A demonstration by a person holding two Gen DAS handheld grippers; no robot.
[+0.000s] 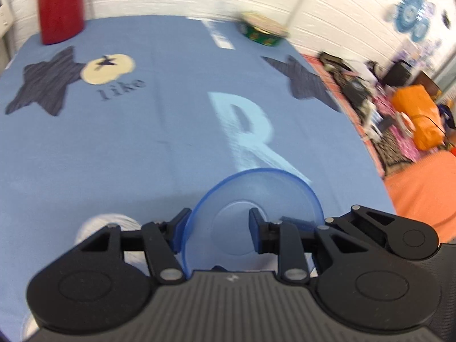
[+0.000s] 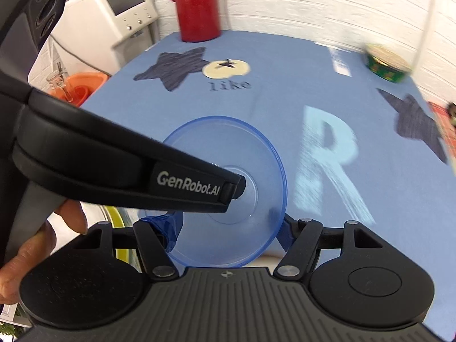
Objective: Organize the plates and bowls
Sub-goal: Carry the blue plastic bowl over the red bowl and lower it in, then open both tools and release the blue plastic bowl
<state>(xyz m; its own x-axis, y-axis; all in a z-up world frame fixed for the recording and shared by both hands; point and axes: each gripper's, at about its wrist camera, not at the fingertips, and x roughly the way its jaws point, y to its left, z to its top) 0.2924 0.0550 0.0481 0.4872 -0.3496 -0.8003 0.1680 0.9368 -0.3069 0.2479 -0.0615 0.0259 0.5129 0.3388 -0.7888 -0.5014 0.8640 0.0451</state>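
A translucent blue bowl (image 1: 256, 188) hangs just above the blue tablecloth, tipped toward the left wrist camera. My left gripper (image 1: 218, 228) is shut on its wall: one finger lies outside the rim and the other rests inside near the base. In the right wrist view the same bowl (image 2: 222, 139) sits between the wide-spread fingers of my right gripper (image 2: 228, 233), which stands open around its lower part. The left gripper's fingertip (image 2: 236, 186) reaches into the bowl from the left. A hand (image 2: 34, 245) holds that gripper.
A red jug (image 2: 196, 5) stands at the table's far end and a green patterned tin (image 2: 387, 65) at the far right. A yellow-rimmed dish (image 2: 115, 222) shows near the left edge and something white (image 1: 94, 228) by the left finger. Clutter lies beyond the right edge.
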